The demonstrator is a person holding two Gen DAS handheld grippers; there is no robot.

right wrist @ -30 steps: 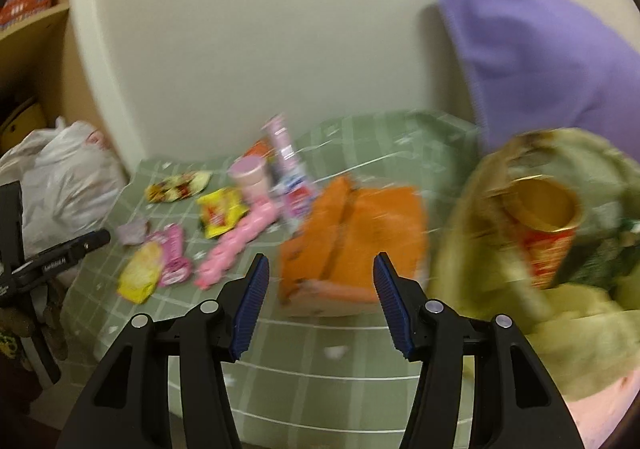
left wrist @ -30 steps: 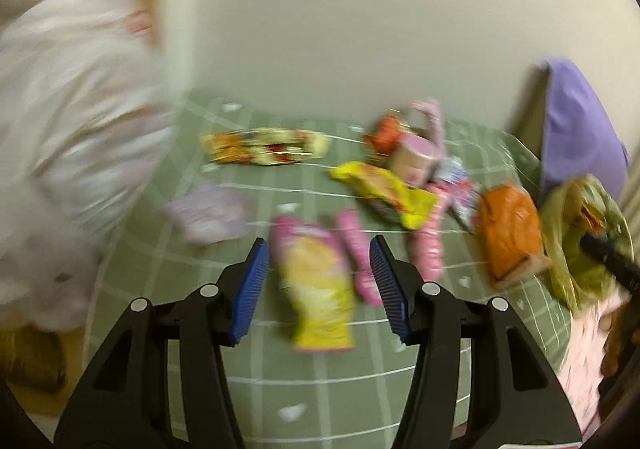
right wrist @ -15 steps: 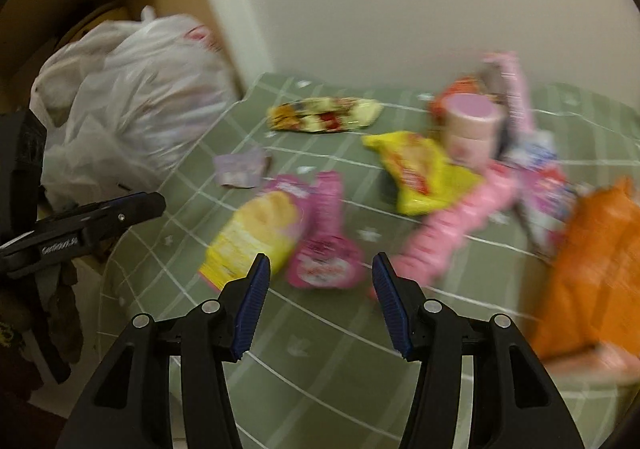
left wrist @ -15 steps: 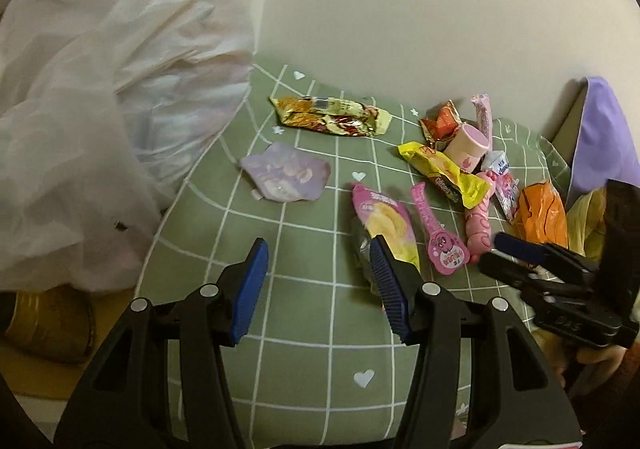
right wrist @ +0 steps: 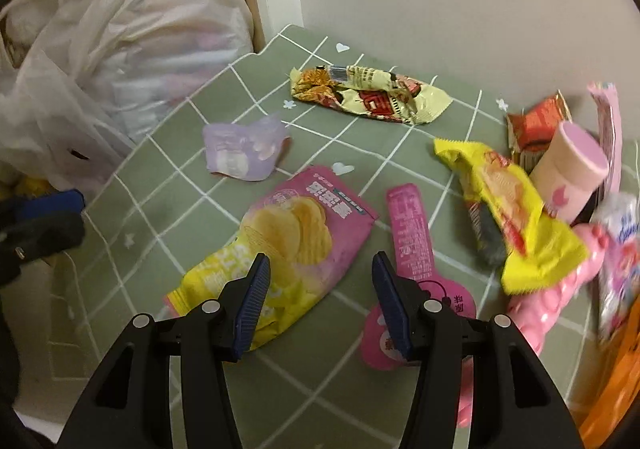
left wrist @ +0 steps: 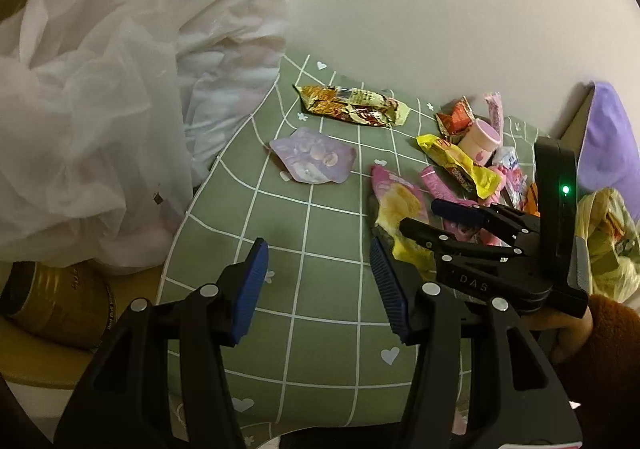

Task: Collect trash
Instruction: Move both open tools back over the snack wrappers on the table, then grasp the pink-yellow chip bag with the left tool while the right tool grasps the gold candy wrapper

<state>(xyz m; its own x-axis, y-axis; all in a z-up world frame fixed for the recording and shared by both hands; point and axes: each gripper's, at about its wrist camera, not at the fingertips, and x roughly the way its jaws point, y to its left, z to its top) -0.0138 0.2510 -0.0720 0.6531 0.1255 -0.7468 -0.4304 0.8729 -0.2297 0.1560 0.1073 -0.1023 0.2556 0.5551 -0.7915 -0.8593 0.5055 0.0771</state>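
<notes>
Right under the right gripper (right wrist: 318, 281) sits the pink-and-yellow chip bag (right wrist: 288, 241), jaws spread wide, not gripping it. Off to its left, the left gripper (left wrist: 316, 269) hangs open over bare green cloth (left wrist: 304, 241), holding nothing.

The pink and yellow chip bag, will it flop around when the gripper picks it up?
Probably. The chip bag lies crumpled and flat on the cloth, so it looks empty, light and floppy. Its shiny film may slip between the open right gripper pads.

A chip bag (right wrist: 288, 245) is lying on the checked cloth (right wrist: 168, 209), with a small pouch (right wrist: 244, 149) behind it and a long wrapper (right wrist: 372, 93) farther back. A plastic bag (right wrist: 120, 37) is sitting left of the cloth.
</notes>
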